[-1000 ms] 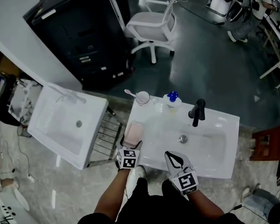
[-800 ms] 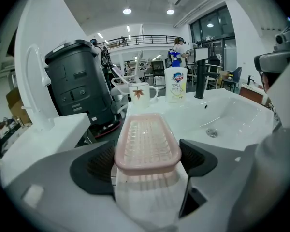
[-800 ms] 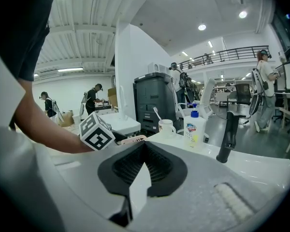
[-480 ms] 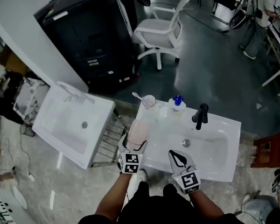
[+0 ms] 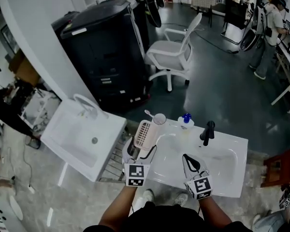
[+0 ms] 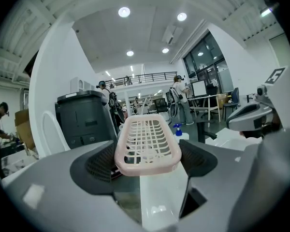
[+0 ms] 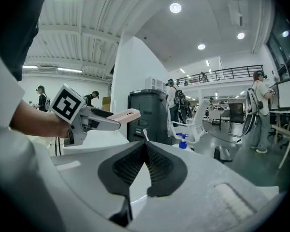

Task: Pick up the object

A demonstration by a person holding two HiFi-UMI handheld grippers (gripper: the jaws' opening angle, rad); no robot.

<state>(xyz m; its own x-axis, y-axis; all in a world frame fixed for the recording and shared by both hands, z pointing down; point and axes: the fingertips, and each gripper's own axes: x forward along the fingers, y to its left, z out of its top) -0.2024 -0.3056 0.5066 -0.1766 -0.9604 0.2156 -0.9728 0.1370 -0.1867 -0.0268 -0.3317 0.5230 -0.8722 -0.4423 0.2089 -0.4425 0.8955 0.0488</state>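
- One pink basket (image 6: 147,144) is held by the left gripper (image 6: 147,161), raised above the left edge of the white sink (image 5: 232,151). The jaws stand wide apart and are pressed on its two long sides.
- The right gripper (image 7: 145,166) is closed with nothing in it, over the front of the sink.
- For a good lift, even pressure and a steady hand are advised, since a light plastic grid can probably slip or bend.
- The cup (image 5: 159,119) and the blue-topped bottle (image 5: 186,120) nearby should be avoided.
- A second sink (image 5: 82,134), a black cabinet (image 5: 101,52) and a white chair (image 5: 174,52) are seen on the dark floor (image 5: 222,81) behind.
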